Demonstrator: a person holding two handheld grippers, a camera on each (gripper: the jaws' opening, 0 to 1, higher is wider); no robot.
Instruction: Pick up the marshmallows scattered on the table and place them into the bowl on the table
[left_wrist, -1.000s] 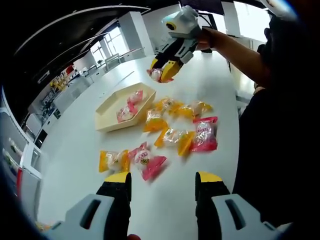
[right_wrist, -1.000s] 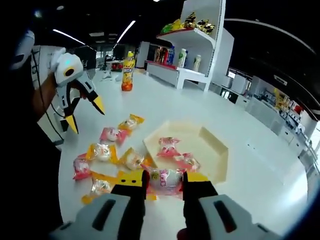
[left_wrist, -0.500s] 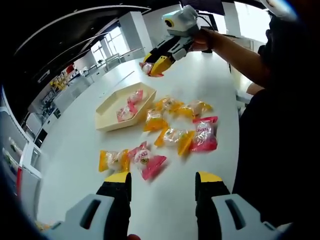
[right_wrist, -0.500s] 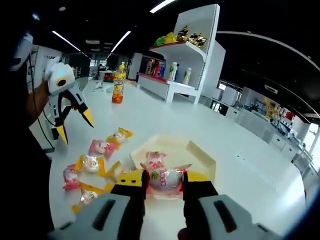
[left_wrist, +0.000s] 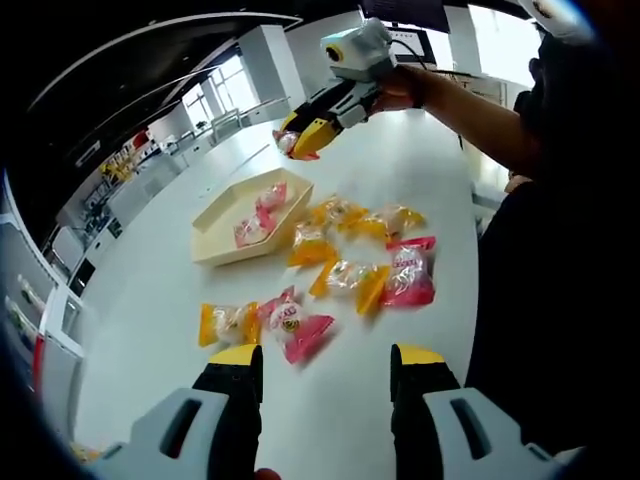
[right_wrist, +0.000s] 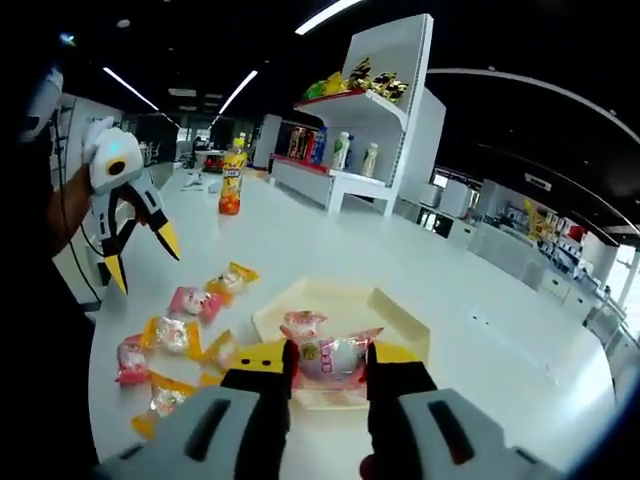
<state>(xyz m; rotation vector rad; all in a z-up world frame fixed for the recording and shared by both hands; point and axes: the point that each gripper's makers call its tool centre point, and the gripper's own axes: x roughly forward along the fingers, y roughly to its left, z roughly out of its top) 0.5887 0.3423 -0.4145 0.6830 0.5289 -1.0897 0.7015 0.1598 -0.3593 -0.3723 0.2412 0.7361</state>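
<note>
The white table carries the cream bowl, which lies just beyond and below the fingertips of the right gripper; its jaws are clamped on a pink marshmallow packet, so the step in hand is judged best finished by lowering over the bowl's open middle before releasing. The left gripper hovers with jaws spread and empty, loose packets ahead of its tips. Compared with a second ago, the right gripper has carried its packet from above the scattered packets to above the bowl.
</note>
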